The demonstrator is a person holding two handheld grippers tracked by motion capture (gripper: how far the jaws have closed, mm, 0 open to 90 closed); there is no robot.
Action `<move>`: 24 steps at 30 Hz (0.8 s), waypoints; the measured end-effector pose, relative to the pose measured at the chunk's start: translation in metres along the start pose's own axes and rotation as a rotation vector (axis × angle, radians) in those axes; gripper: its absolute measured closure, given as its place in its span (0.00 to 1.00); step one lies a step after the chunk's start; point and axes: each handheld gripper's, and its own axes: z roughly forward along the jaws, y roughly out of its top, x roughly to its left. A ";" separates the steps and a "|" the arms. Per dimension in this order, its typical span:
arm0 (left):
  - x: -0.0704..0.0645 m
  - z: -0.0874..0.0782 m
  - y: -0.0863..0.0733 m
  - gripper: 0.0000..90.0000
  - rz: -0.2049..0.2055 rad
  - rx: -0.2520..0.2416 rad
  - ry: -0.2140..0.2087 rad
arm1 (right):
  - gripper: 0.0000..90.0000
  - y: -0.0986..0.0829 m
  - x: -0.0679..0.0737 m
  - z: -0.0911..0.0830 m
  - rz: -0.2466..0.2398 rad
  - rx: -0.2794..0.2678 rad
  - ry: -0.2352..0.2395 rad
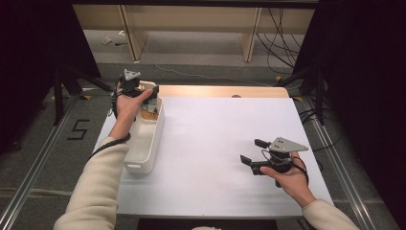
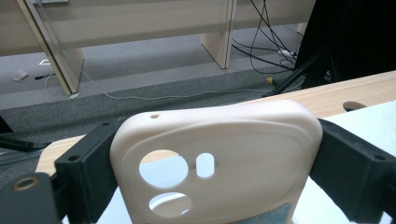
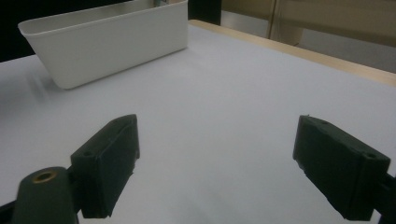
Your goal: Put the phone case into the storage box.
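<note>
The left gripper [image 2: 205, 186] is clamped across a cream phone case [image 2: 219, 158], raised above the far end of the white bin [image 1: 146, 143] — likely lifting it out. The right gripper [image 3: 224, 158] hovers low over the table [image 1: 215, 143], jaws apart — apparently waiting.

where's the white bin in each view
High view: the white bin stands lengthwise along the left edge of the table, with the left gripper over its far end.
Left gripper view: not in it; the jaws clamp a cream phone case.
Right gripper view: the bin is at upper left, beyond the open jaws.
Shared landmark: the wooden table edge.
</note>
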 end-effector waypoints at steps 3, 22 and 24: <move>0.000 0.001 -0.001 0.11 -0.004 0.006 0.002 | 0.17 0.000 0.000 0.000 0.000 -0.003 -0.002; 0.003 0.009 -0.005 0.10 -0.022 0.018 0.008 | 0.17 0.000 -0.001 0.000 -0.003 -0.004 0.000; 0.003 0.010 -0.006 0.10 -0.026 0.017 0.008 | 0.17 0.000 -0.001 0.000 -0.003 -0.004 0.000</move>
